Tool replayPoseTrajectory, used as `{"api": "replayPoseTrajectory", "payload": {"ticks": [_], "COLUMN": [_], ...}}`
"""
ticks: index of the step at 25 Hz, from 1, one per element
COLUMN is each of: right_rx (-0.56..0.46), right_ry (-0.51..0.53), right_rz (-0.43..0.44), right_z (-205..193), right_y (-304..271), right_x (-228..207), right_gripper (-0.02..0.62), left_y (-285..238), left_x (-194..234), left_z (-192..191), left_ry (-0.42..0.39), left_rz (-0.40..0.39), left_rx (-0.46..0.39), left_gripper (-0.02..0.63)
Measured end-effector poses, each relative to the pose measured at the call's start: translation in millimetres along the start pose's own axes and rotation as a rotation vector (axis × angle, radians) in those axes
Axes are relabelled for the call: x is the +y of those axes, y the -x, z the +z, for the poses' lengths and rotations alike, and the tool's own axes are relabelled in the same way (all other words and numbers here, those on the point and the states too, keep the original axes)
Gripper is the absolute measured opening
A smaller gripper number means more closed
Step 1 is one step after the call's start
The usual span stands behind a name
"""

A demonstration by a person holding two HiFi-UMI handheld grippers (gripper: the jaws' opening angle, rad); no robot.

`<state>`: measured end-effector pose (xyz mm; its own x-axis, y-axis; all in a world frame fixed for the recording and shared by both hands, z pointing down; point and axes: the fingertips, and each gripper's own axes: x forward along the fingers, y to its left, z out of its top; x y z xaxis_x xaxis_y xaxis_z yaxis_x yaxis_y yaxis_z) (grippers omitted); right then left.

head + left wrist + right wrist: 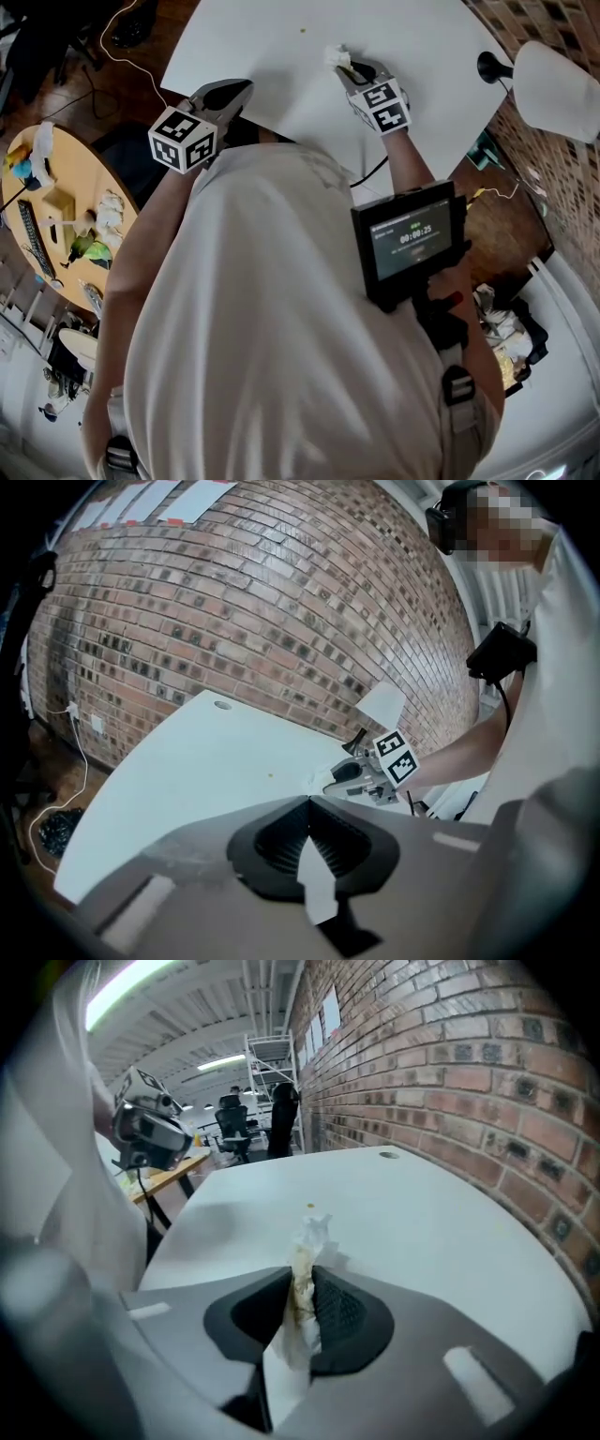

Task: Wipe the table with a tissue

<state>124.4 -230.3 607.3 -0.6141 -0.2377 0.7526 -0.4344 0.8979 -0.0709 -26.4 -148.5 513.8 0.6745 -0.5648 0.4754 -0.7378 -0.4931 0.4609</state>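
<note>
Right hand-held gripper (302,1277) pinches stained tissue (309,1234) over table (431,1213); left hand-held gripper (309,801) pressed together.

The white table (281,47) is stretching out ahead of me, its rounded edge curving away on both sides. One small yellowish speck (302,31) is sitting on the top, well in from the rim. A round hole (387,1154) is showing near the far edge. A black lamp base (487,66) is standing at the right rim; whether it is resting on the top I cannot tell.
</note>
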Motion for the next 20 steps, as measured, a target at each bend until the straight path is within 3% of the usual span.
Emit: {"api": "replayPoseTrajectory", "payload": {"ticks": [3,5,8,10,16,20], "right_rx": [-0.004,-0.078,-0.362,-0.492,-0.566,-0.543], "right_ry": [-0.047,-0.147,-0.521,-0.700,-0.895,-0.916], "right_rz": [0.227,0.322,0.255,0.194,0.133,0.127], "right_z": [0.7,10.5,38.4,42.4,25.4,26.6], "right_y": [0.1,5.2,28.8,44.7,60.7,48.4], "right_x": [39.1,52.1,10.9,-20.5,-49.2,-40.6], "right_gripper": [0.067,0.067,0.067,0.067,0.069,0.069], "left_y": [-2.0,-2.6,-0.1,2.0,-1.4,2.5], "left_x": [-2.3,-2.8,1.7,4.5,-0.8,3.2], "left_z": [1.9,4.3,7.1,5.8,4.2,4.7], "left_ry": [-0.006,-0.009,-0.009,-0.003,-0.011,-0.008], "left_rz": [-0.006,-0.008,-0.002,0.002,-0.022,-0.023], "left_rx": [0.003,0.003,-0.002,-0.004,0.003,-0.004], "left_gripper": [0.005,0.005,0.006,0.005,0.005,0.006]}}
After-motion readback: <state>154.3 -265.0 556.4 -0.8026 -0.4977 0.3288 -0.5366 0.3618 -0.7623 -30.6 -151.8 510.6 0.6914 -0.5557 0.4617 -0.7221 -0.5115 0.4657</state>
